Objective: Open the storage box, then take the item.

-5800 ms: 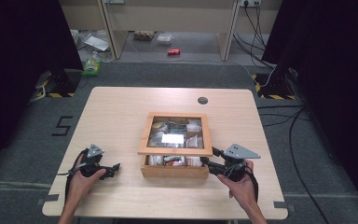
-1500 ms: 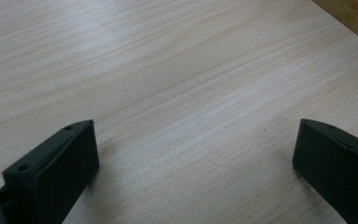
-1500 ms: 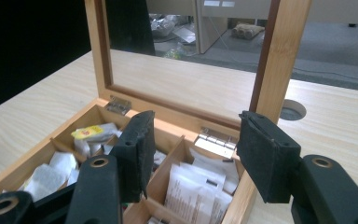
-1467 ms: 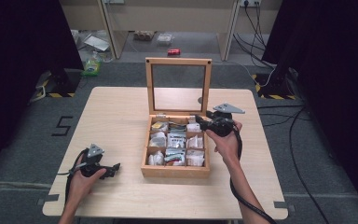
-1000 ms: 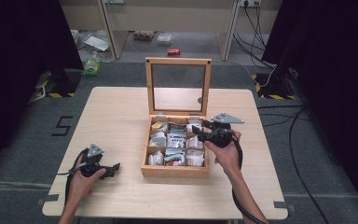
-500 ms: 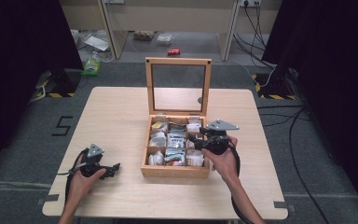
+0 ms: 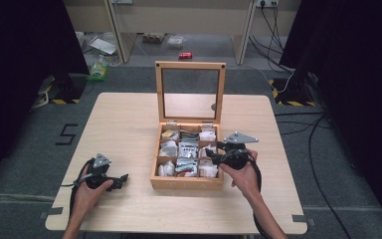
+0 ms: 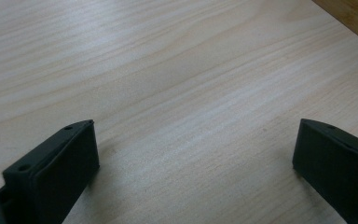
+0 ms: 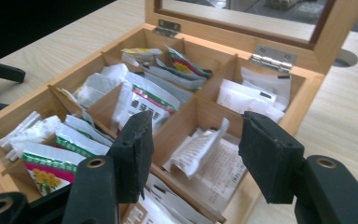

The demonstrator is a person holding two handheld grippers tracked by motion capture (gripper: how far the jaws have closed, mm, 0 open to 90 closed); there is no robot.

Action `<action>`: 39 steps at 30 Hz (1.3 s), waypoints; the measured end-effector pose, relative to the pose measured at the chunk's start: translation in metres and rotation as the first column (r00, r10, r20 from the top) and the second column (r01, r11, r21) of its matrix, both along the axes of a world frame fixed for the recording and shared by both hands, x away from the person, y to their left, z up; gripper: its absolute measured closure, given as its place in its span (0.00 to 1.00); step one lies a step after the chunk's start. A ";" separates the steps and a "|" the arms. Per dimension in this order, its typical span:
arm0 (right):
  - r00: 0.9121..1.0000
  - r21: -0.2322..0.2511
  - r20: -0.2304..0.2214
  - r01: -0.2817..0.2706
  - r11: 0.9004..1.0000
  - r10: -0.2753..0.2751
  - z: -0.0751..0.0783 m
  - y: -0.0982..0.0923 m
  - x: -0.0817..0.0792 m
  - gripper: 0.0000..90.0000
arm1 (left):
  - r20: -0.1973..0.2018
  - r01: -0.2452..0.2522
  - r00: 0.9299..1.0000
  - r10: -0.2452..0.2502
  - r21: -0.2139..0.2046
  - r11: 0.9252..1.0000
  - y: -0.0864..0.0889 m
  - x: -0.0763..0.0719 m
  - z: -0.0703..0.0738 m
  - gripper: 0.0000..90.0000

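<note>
A wooden box (image 7: 186, 183) stands in the middle of the table, its glass-paned lid (image 7: 190, 65) upright at the back. Its compartments hold several paper packets (image 7: 188, 149). My right gripper (image 7: 211, 153) hovers over the box's right-hand compartments, pointing left. In the right gripper view that gripper (image 9: 198, 126) is open, with a white packet (image 9: 200, 147) standing on edge below the gap, untouched by the pads. The wooden box (image 9: 279, 116) takes up most of that view. My left gripper (image 7: 123, 179) rests on the table left of the box. Its jaws (image 8: 196, 140) stand wide open over bare wood.
The light wooden table (image 7: 129, 124) has free surface left, right and in front of the box. A round dark grommet (image 7: 214, 106) sits behind the lid. Cables (image 7: 323, 149) trail on the floor at the right. A corner of the box (image 8: 354, 18) shows beyond the left gripper.
The lid, shut in the oldest frame, now stands open. My right gripper has come from the box's back right corner toward me and down over the right compartments. The left gripper has stayed put.
</note>
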State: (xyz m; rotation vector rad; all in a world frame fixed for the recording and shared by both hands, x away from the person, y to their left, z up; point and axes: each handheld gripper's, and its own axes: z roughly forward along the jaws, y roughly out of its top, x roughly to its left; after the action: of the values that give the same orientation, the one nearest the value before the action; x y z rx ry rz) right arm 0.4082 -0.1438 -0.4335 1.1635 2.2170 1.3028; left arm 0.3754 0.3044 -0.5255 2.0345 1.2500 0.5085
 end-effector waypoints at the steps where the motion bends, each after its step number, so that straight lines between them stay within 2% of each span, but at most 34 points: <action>1: 1.000 0.003 -0.003 0.002 1.000 -0.002 -0.001 -0.001 0.001 0.51 | 0.000 0.000 1.000 0.000 0.000 1.000 0.000 0.000 0.000 0.00; 11: 0.999 -0.001 -0.037 0.017 1.000 -0.017 -0.005 -0.007 0.003 0.53 | 0.000 0.000 1.000 0.000 0.000 1.000 0.000 0.000 0.000 0.00; 23: 0.999 -0.020 -0.036 0.000 1.000 -0.001 -0.011 -0.003 0.010 0.52 | 0.000 0.000 1.000 0.000 0.000 1.000 0.000 0.000 0.000 0.00; 27: 0.999 -0.018 -0.036 0.006 1.000 -0.006 -0.012 -0.005 0.010 0.54 | 0.000 0.000 1.000 0.000 0.000 1.000 0.000 0.000 0.000 0.00; 32: 0.999 0.007 -0.044 0.012 1.000 -0.012 -0.012 -0.005 0.012 0.56 | 0.001 0.000 1.000 0.000 0.000 1.000 0.000 0.000 0.000 0.00; 39: 0.998 -0.024 -0.057 -0.012 1.000 0.010 -0.019 0.002 0.014 0.60 | 0.001 0.000 1.000 0.000 0.000 1.000 0.000 0.000 0.000 0.00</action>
State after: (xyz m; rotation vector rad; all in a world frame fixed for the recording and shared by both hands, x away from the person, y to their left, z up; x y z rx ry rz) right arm 0.4217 -0.1421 -0.4524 1.1957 2.2763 1.2579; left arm 0.3753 0.3043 -0.5255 2.0339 1.2501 0.5093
